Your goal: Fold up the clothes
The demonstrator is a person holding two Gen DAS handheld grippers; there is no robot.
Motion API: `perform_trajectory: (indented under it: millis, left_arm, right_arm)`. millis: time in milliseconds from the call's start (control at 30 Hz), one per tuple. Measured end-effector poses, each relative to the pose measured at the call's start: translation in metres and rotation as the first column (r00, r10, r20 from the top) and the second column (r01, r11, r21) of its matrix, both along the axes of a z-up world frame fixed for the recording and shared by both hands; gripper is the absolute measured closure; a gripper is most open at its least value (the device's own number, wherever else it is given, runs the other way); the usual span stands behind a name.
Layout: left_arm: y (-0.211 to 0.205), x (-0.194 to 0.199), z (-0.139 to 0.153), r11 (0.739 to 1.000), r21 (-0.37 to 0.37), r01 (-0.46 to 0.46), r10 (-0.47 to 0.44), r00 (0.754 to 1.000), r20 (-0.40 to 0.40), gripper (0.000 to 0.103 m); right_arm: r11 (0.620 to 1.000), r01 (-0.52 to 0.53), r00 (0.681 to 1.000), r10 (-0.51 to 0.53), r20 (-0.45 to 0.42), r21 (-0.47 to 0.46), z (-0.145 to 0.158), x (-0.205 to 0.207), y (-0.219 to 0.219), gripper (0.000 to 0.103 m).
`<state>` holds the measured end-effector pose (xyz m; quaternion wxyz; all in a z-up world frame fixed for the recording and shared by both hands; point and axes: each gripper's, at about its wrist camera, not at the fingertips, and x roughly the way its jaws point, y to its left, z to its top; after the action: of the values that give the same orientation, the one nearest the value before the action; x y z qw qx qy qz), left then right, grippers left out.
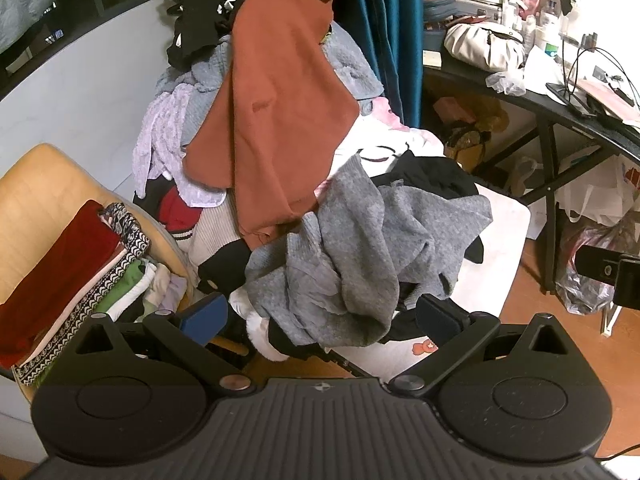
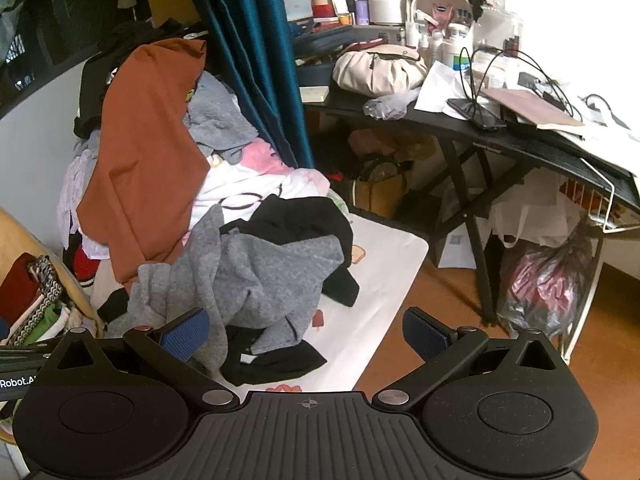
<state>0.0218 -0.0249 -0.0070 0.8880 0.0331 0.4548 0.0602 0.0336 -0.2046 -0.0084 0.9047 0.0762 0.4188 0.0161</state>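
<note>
A crumpled grey knit sweater (image 1: 360, 248) (image 2: 248, 272) lies at the front of a tall heap of unfolded clothes, over a black garment (image 2: 296, 220). A rust-orange garment (image 1: 276, 112) (image 2: 148, 152) drapes down the heap behind it. My left gripper (image 1: 322, 314) is open, its blue pads spread either side of the sweater's lower edge, just above it. My right gripper (image 2: 306, 334) is open too, hovering over the sweater's right part and a white mat (image 2: 380, 280), holding nothing.
A tan chair (image 1: 44, 196) at the left holds a stack of folded clothes (image 1: 80, 280). A black desk (image 2: 500, 136) crowded with cosmetics, a beige bag and cables stands at the right, with plastic bags (image 2: 540, 288) beneath it. A teal curtain (image 2: 248, 60) hangs behind the heap.
</note>
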Motion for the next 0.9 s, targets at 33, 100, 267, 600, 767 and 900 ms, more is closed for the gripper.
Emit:
perform_trajectory:
  millis: [33,100,267,600,767,900]
  left_arm:
    - [-0.001,0.0,0.0,1.0,0.001,0.0,0.0,1.0,-0.003,0.001]
    - [-0.003,0.002,0.0,1.0,0.001,-0.001,0.001,1.0,-0.006,0.001]
    - [-0.01,0.004,0.001,1.0,0.014,0.004,-0.004,1.0,0.0,0.001]
    - [-0.009,0.011,-0.001,1.0,-0.014,0.012,-0.012,1.0,-0.007,0.001]
    - [-0.004,0.013,0.001,1.0,-0.031,0.003,-0.003,1.0,0.0,0.001]
    - [0.002,0.016,0.001,0.999,-0.036,0.008,-0.008,1.0,0.004,0.001]
  right_arm:
    - [1.0,0.002,1.0,-0.002,-0.003,0.005,-0.001,0.001,-0.002,0.001]
    - [1.0,0.009,1.0,-0.009,-0.008,0.014,-0.003,0.001,-0.005,0.001]
    - [0.999,0.025,1.0,-0.025,-0.002,0.026,-0.005,0.002,-0.013,0.001]
    - [0.999,0.028,1.0,-0.027,-0.005,0.034,-0.008,0.01,-0.015,0.001]
    - [1.0,0.005,1.0,-0.004,-0.014,0.027,-0.009,0.016,-0.009,0.001]
    - [1.0,0.002,1.0,-0.002,-0.014,0.019,-0.009,0.019,-0.003,0.001]
